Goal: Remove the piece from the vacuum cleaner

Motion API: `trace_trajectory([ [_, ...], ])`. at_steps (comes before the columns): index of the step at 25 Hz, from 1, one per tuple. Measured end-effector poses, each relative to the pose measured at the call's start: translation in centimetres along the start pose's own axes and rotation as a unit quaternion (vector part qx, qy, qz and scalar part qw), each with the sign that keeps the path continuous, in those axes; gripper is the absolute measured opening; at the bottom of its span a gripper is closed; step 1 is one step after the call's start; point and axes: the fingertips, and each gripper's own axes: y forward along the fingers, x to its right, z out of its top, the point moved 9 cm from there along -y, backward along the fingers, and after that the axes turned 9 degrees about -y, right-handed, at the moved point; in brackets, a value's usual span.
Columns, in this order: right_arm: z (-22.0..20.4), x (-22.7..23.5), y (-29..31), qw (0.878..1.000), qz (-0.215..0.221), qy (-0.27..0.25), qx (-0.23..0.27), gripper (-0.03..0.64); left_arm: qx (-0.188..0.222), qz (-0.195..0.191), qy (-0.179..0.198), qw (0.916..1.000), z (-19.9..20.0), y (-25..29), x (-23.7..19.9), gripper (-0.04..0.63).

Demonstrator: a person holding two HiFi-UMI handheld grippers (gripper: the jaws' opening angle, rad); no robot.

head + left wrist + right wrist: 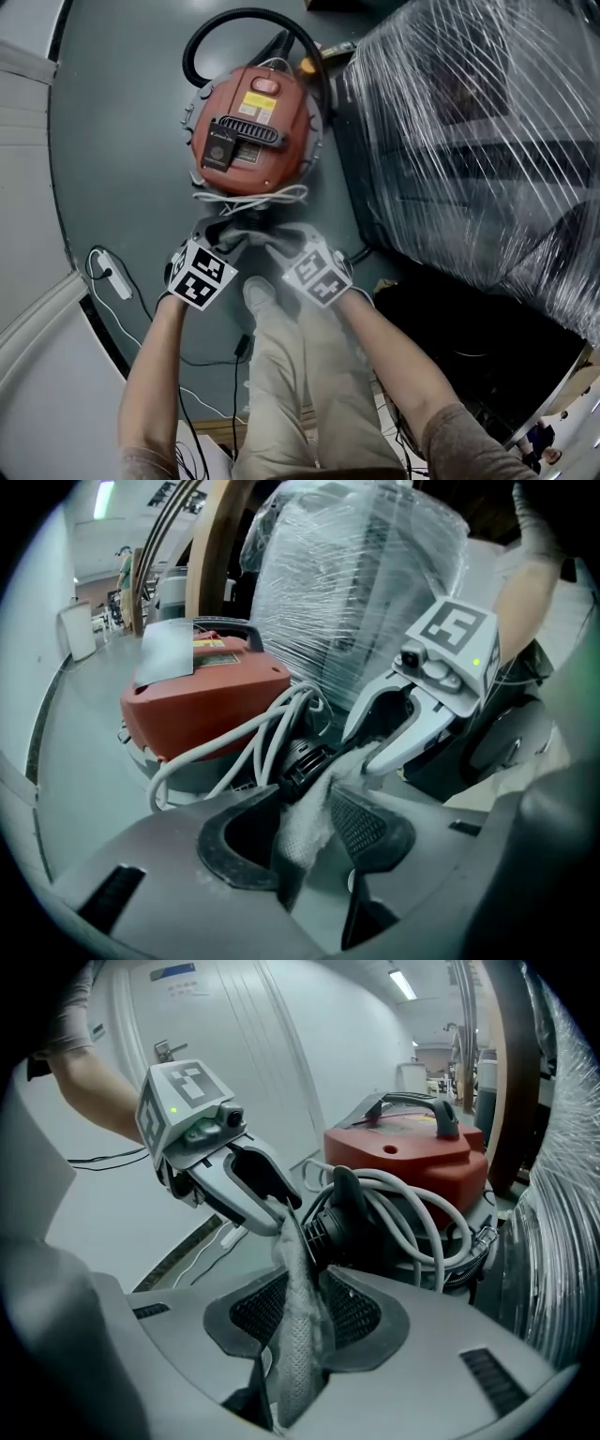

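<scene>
The grey cloth piece (296,1340) hangs by the black port (330,1227) on the near side of the vacuum cleaner (251,117). The left gripper (309,829) and right gripper (302,1309) both pinch it. It seems still attached, so the pull remains.

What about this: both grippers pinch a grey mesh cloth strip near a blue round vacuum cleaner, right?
No: the head view shows the round vacuum cleaner is red, not blue. The left gripper and right gripper pinch the grey mesh cloth strip.
</scene>
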Motion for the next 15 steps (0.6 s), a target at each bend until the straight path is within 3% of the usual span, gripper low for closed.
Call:
trace_trajectory([
  [7,0.02,0.0,0.19,1.0,0.007,0.013,0.001,0.078,-0.008,-0.005,0.003,1.0,-0.12,0.35,0.31,0.094],
  [15,0.2,-0.02,0.11,0.999,0.009,0.034,-0.012,0.058,-0.018,-0.002,-0.033,0.9993,-0.27,0.02,0.44,0.085],
])
